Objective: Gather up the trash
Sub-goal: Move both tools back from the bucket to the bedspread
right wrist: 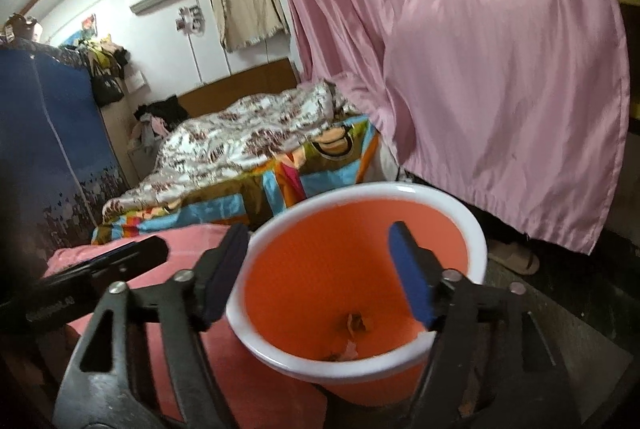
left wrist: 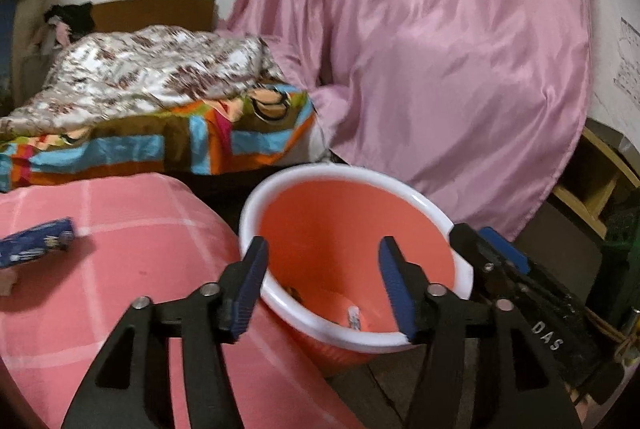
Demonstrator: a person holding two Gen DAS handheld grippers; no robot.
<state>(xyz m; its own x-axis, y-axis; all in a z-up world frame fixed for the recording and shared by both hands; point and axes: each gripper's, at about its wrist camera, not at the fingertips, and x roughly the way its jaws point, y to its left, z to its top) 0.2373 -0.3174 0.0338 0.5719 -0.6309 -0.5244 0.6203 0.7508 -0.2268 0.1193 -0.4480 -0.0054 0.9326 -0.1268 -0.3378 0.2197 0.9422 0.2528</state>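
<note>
Left gripper: your left gripper (left wrist: 322, 285) is spread, blue pads apart, nothing pinched between them.
Bin: the orange bin (left wrist: 352, 229) with the white rim sits right ahead of and below that gripper; your right-hand pad hangs over the bin's mouth, your left-hand pad sits at the near-left rim.
Trash in bin: look down past your fingertips and there's a small pale scrap (left wrist: 354, 317) at the bottom, with a darker bit beside it, too blurred to name.
Right gripper: your right gripper (right wrist: 320, 269) is wide apart too, empty, straddling the bin's (right wrist: 360, 269) near rim, one pad outside on the left, one over the inside on the right.
Trash from the right: crumpled brownish bits (right wrist: 354, 323) lie at the bottom, straight ahead and below your fingers.
Other tool: in the left view, your right gripper's black body pokes in just right of the bin.
Left of you: a pink checked cover (left wrist: 120, 269) lies just left of the bin, with a blue packet (left wrist: 36, 241) on it, well off to your left.
Ahead: a bed with a floral quilt (left wrist: 152, 69) lies beyond the bin, and a pink curtain (left wrist: 440, 49) hangs ahead to the right.
Far right: a slipper (right wrist: 514, 257) sits on the floor under the curtain's hem.
</note>
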